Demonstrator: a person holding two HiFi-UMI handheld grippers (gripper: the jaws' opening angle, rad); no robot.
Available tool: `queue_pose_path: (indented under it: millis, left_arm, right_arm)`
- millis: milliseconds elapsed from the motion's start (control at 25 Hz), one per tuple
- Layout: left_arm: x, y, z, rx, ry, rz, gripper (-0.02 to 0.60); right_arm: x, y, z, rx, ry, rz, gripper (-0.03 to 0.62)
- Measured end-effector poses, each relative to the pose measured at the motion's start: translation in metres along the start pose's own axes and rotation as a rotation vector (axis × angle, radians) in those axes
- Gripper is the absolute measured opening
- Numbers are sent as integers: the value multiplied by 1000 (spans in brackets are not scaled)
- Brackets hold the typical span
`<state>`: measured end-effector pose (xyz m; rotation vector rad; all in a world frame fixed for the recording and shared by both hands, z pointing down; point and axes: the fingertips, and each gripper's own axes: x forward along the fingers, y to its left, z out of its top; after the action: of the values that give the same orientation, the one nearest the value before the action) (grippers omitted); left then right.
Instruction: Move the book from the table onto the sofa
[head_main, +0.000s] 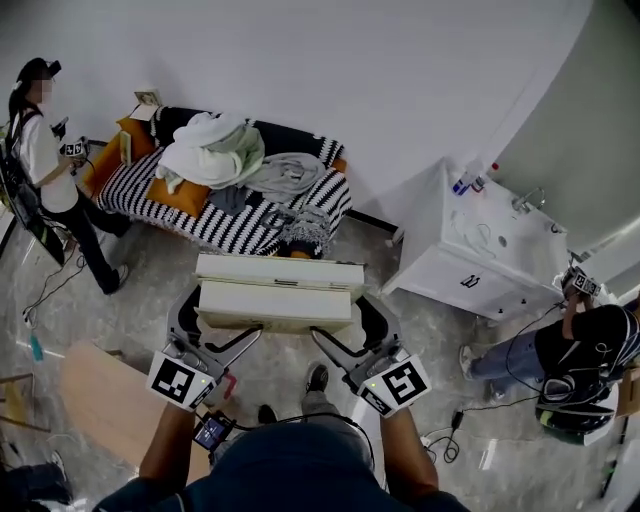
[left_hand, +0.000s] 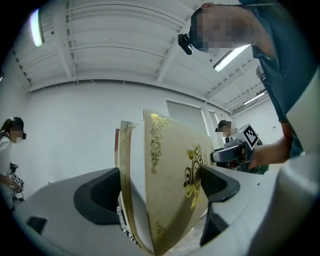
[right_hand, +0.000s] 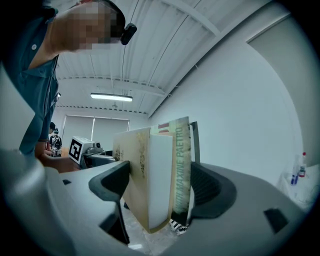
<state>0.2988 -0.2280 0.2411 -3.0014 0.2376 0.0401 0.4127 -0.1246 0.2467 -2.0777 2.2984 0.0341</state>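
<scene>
Book (head_main: 277, 292) is up in the air, left gripper (head_main: 215, 328) and right gripper (head_main: 348, 332) jaws clamped on its ends, just the sofa (head_main: 150, 196) drop left I reckon.

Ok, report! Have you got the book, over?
Left gripper shut on book, right gripper shut on its other end. Book airborne, level, short of sofa. Clothes and cushions heaped on sofa, over.

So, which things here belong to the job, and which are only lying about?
Job:
stacked books, clamped by left gripper and right gripper
striped sofa

Lying about:
clothes pile
orange cushion
white sink cabinet
</scene>
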Motion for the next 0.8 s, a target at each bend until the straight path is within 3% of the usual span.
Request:
queue_pose_path:
  millis: [400, 800]
  left_arm:
    - [112, 47, -25, -22, 35, 125, 482]
    - [176, 91, -43, -26, 70, 189, 482]
  right_arm:
    - [69, -123, -16, 14, 19, 124, 394]
    - [127, -192, -29, 45, 23, 197, 394]
